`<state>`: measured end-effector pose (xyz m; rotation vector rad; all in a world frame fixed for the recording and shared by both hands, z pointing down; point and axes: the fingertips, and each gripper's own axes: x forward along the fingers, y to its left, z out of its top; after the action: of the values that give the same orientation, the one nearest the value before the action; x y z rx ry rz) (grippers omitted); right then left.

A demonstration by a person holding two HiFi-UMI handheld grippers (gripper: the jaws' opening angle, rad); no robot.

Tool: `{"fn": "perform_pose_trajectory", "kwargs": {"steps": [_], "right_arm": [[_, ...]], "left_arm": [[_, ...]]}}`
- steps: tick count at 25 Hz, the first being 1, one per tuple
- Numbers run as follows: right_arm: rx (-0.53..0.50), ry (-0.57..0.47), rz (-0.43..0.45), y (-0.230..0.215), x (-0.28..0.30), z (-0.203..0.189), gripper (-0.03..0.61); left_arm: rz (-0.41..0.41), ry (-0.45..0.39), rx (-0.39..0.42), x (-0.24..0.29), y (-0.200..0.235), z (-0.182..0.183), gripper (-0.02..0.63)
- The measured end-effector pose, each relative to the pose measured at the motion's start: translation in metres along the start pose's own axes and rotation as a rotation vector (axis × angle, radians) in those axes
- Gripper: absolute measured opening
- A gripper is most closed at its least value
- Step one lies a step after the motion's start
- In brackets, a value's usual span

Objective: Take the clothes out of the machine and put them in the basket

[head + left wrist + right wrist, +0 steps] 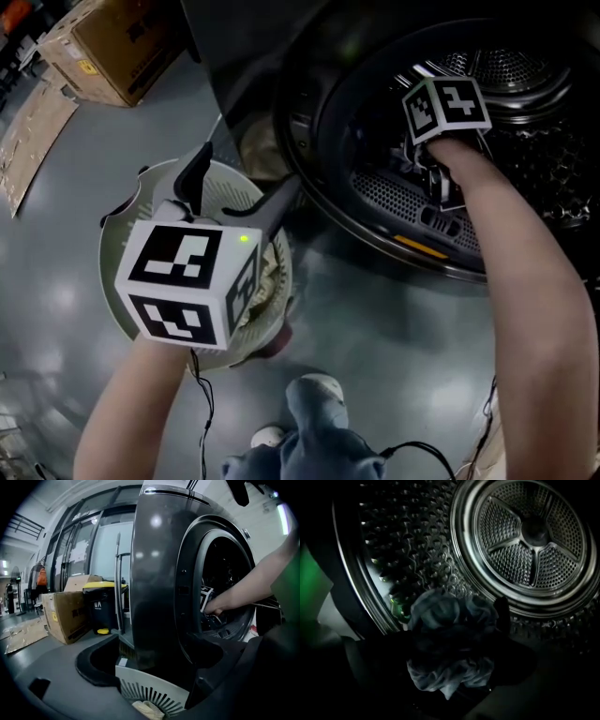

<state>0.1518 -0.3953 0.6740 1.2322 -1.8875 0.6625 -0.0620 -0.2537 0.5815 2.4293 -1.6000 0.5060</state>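
Head view: a person stands on the grey floor (375, 309) before the machine (309, 141), with the left hand-held gripper (234, 192) over the basket (111, 253) and the right hand-held gripper (433, 178) reaching into the drum (506, 66).
Left jaws: released and spread apart, nothing pinched. In the left gripper view the basket's slotted rim sits low between them.
Basket: white and round, on the floor just beside the machine's round opening. A beige cloth (272, 272) lies inside it.
Right jaws: released and standing wide, one on each side of the blue-grey cloth (450, 644).
Blue-grey cloth: a crumpled heap on the drum's perforated wall near the door opening. It lies straight ahead of the right hand-held gripper and between its jaws, with the upper folds lit and the middle in deep shadow.
Contact: the right gripper view is too dark to tell whether either jaw touches the cloth, and no squeeze on the fabric shows.
Drum back wall (534, 536): a round, ribbed, perforated plate, well behind the cloth.
Right forearm (525, 281): stretches from the lower right of the head view up into the opening.
Surroundings: a cardboard box (112, 47) stands on the floor well apart from the basket. A black bin with a yellow lid (101, 606) stands just beside it in the left gripper view.
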Motion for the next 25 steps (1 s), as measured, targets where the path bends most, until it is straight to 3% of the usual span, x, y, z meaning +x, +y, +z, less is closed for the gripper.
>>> {"fn": "perform_pose_trajectory", "kwargs": {"steps": [1,2,4,5,18,25], "right_arm": [[-0.002,0.022,-0.007,-0.001,0.001,-0.003,0.514],[-0.019,0.040,-0.018,-0.002,0.001,-0.006,0.428],[-0.081,0.055,-0.036,-0.001,0.000,-0.011,0.185],[-0.110,0.053,-0.042,0.000,-0.002,-0.013,0.154],[-0.184,-0.112,-0.142,0.014,-0.075,-0.015,0.137],[-0.230,-0.123,-0.146,0.028,-0.129,-0.020,0.137]], "left_arm": [[0.002,-0.001,-0.003,0.000,0.001,0.000,0.451],[0.004,0.000,-0.005,0.001,0.002,0.000,0.451],[0.007,0.004,-0.004,0.000,0.002,-0.001,0.451],[0.007,0.007,-0.002,0.000,0.002,-0.002,0.451],[0.001,0.110,-0.027,-0.039,-0.011,0.009,0.451],[0.017,0.207,-0.058,-0.063,-0.013,0.021,0.449]]}}
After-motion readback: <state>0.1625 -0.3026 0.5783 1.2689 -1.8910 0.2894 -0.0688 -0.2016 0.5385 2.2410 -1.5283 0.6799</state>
